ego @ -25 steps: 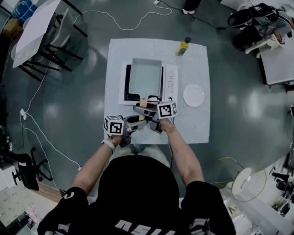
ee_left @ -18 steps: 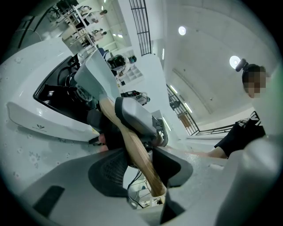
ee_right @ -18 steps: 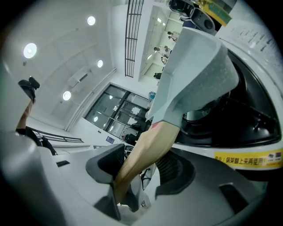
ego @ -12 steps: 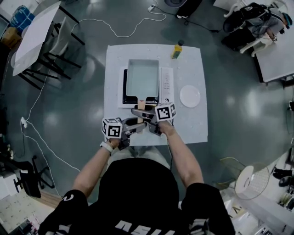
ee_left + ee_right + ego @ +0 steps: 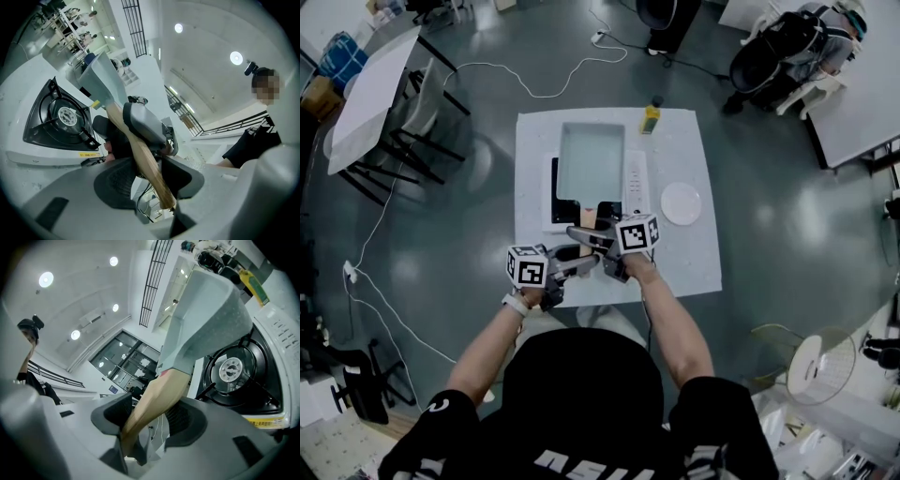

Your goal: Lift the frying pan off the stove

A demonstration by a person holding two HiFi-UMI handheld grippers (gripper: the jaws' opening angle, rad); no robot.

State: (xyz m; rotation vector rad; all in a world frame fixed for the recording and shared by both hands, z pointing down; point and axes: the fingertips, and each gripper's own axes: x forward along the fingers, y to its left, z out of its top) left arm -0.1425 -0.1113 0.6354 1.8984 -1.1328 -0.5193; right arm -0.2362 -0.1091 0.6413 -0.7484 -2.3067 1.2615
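Head view looks down on you at a white-covered desk (image 5: 684, 253). A pale grey rectangular frying pan (image 5: 591, 161) sits over a white single-burner gas stove (image 5: 637, 183), and its light wooden handle (image 5: 590, 217) points back toward you. Your left tongs (image 5: 581, 261) come at that handle from the left and your right tongs (image 5: 583, 232) from the right, so they cross over the near edge of the stove. A round white plate (image 5: 681, 203) lies on the desk just right of the stove, and a small yellow bottle (image 5: 651, 116) stands at the far edge.

Left gripper view shows your left tongs (image 5: 150, 173) clenched on the wooden handle (image 5: 140, 150) near its free end. The frying pan (image 5: 101, 77) is held clear above the black burner (image 5: 63, 115).

Right gripper view shows your right tongs (image 5: 147, 423) grasping the same handle (image 5: 159, 399) closer to the pan. The underside of the frying pan (image 5: 206, 319) is raised off the burner (image 5: 232, 369), with open space between them.
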